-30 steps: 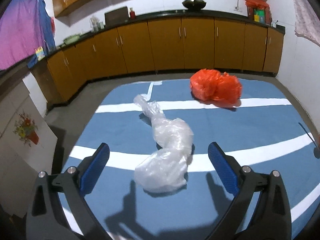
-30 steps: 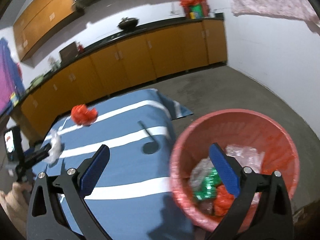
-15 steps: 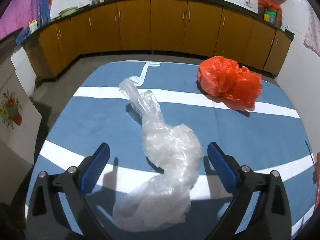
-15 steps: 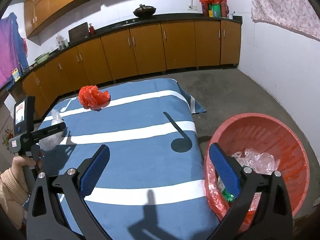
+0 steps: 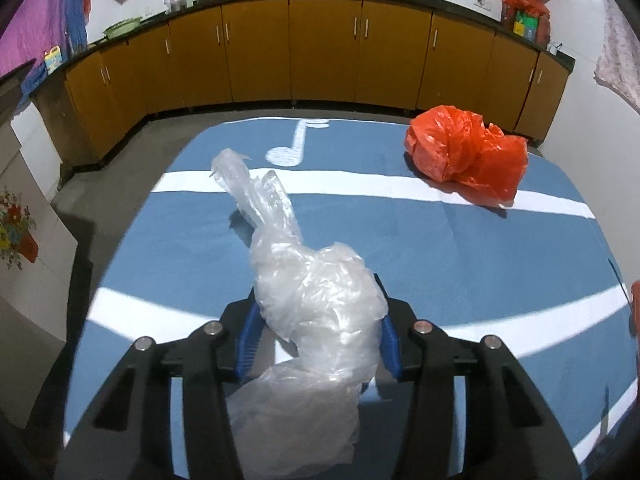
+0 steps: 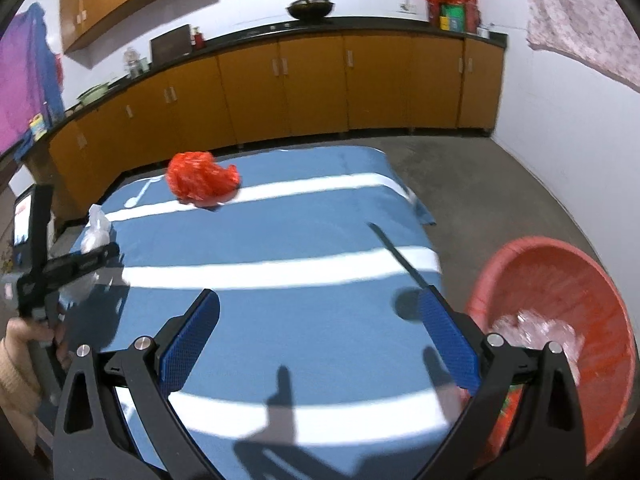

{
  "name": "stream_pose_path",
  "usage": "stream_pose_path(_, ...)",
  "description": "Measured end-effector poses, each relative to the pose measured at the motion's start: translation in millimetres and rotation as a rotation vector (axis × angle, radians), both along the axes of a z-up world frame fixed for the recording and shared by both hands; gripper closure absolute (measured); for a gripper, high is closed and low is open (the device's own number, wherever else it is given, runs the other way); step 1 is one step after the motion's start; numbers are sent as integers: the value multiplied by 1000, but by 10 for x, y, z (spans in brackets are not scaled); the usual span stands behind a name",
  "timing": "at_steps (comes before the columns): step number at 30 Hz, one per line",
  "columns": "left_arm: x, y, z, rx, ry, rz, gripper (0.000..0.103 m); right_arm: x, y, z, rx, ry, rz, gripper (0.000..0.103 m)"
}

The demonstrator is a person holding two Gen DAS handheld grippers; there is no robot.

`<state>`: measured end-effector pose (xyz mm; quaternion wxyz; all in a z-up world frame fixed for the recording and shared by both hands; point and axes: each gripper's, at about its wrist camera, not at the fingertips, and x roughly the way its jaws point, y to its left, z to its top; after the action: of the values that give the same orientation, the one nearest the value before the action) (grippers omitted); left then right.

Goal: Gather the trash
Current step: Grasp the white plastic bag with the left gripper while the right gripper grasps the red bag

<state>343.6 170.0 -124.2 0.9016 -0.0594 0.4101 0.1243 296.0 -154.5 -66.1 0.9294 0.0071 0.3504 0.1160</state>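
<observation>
Orange kitchen cabinets (image 5: 320, 48) back a bench under a blue white-striped cloth (image 5: 440, 272), where the left gripper (image 5: 318, 332) is closing its fingers (image 5: 249, 334) around the crumpled clear plastic bag (image 5: 316, 300) between them. Squeeze its bulky middle firmly before lifting, so no loose film slips free. Beyond the right gripper (image 6: 320, 336), fingers spread and empty, lies the crumpled orange plastic bag (image 6: 198, 178); the red plastic basin (image 6: 568, 332) sits right of them.

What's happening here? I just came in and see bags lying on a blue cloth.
A person with a gripper in each hand is collecting trash. The left gripper is closing on the clear plastic bag, which sits between its fingers on the blue cloth. The right gripper hangs open and empty. The orange bag lies untouched; the red bin beside the cloth already holds trash.
</observation>
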Motion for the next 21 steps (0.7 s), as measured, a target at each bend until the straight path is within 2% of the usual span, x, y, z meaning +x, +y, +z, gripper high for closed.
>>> stream_pose_path(7,-446,437,166,-27,-49,55,54,491,761,43,-54,-77,157,4)
stream_pose_path(11,-554,711,240,-47,-74,104,54,859,1153,52,-70,-98,212,4)
stream_pose_path(17,-649,1033,241,-53,-89,161,54,1421,1590,3,-122,-84,246,4)
stream_pose_path(21,-585,1161,217,-63,-83,175,54,1641,1791,-130,-183,-21,282,4)
